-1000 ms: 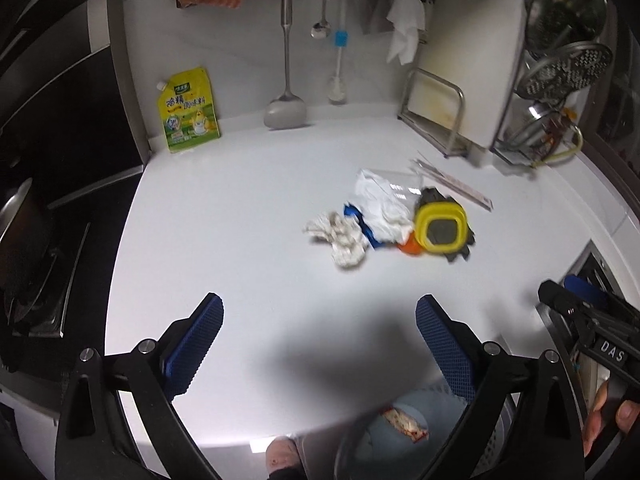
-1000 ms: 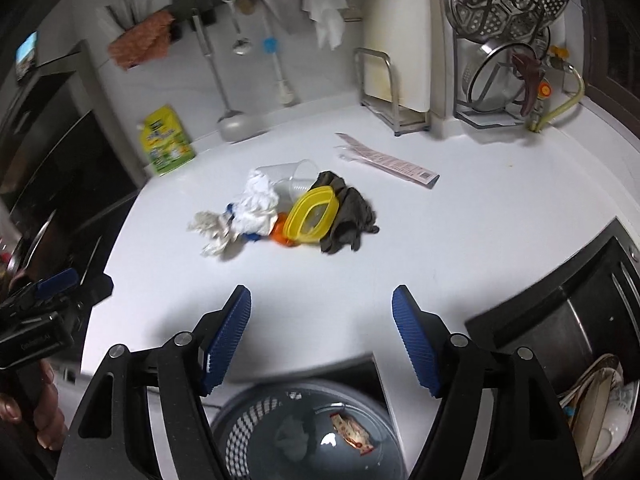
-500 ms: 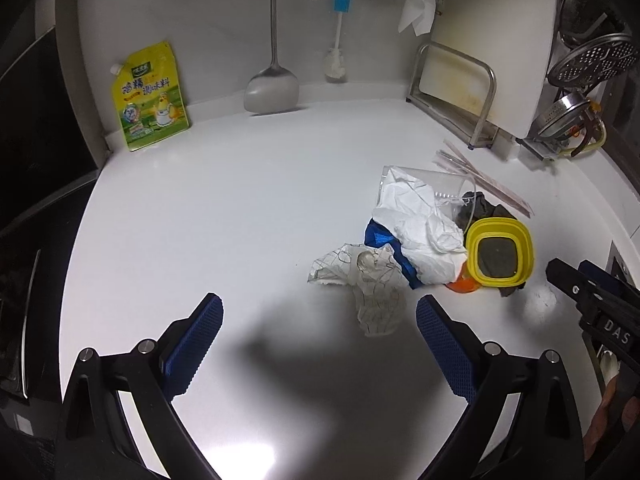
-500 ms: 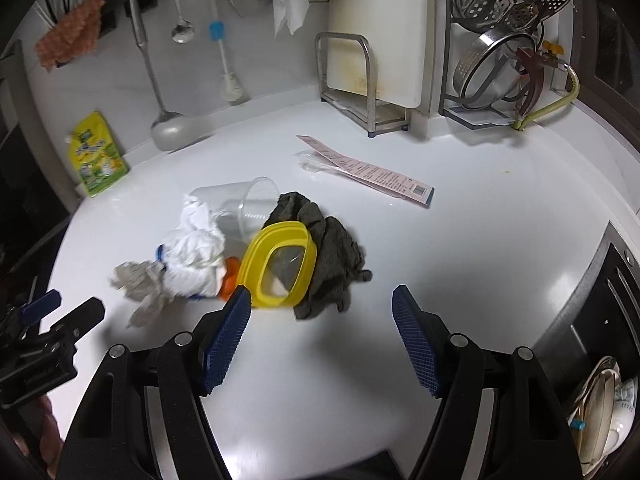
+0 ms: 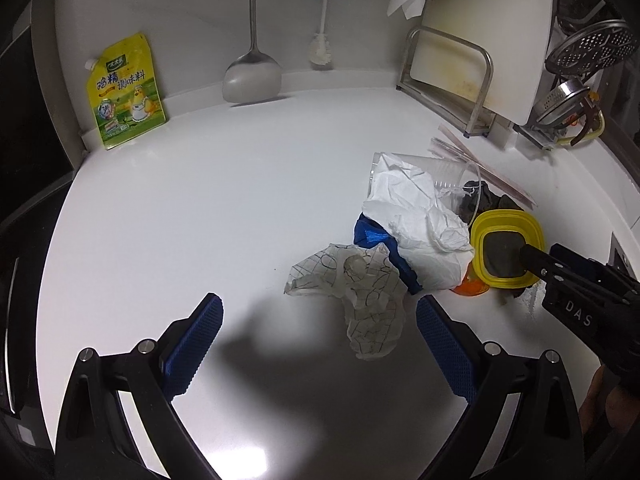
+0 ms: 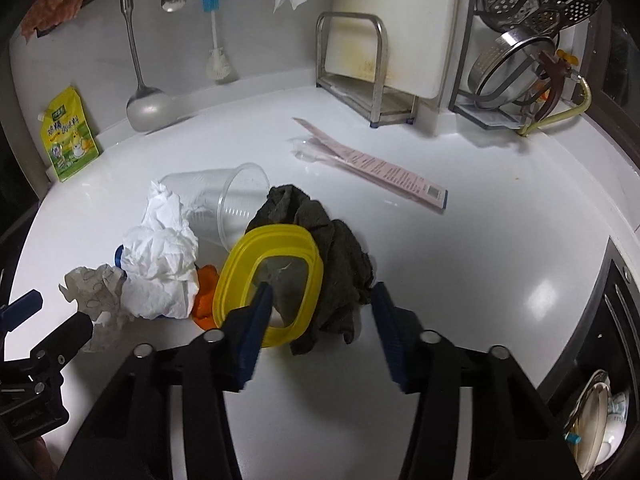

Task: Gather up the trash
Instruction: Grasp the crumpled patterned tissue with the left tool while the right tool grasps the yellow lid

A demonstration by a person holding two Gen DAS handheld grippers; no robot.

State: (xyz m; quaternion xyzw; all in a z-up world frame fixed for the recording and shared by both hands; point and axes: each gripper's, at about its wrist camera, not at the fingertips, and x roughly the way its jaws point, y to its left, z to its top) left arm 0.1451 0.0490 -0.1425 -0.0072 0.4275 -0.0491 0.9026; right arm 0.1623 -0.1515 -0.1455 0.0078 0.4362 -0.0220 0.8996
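Observation:
A trash pile lies on the white counter [image 5: 200,200]: a yellow lid [image 6: 240,272], a dark cloth [image 6: 340,248], crumpled white paper [image 6: 160,260], a patterned paper wad [image 5: 360,280], a blue wrapper [image 5: 372,236], an orange scrap [image 6: 206,292] and a tipped clear cup [image 6: 212,196]. My right gripper [image 6: 322,294] is closing; the lid's right rim and the cloth lie between its jaws, and the pads are not pressing. My left gripper [image 5: 320,312] stands open just short of the patterned wad, which lies near its right finger.
A pink paper sleeve [image 6: 384,172] lies behind the pile. A yellow seasoning pouch [image 5: 124,92], a hanging spatula [image 5: 252,76], a cutting board in its rack [image 6: 384,40] and a strainer rack [image 6: 520,60] line the back. A sink with dishes [image 6: 600,412] is at right.
Both grippers came forward and down to the pile, and the bin below the counter edge has left view. The right jaws have narrowed around the lid and cloth.

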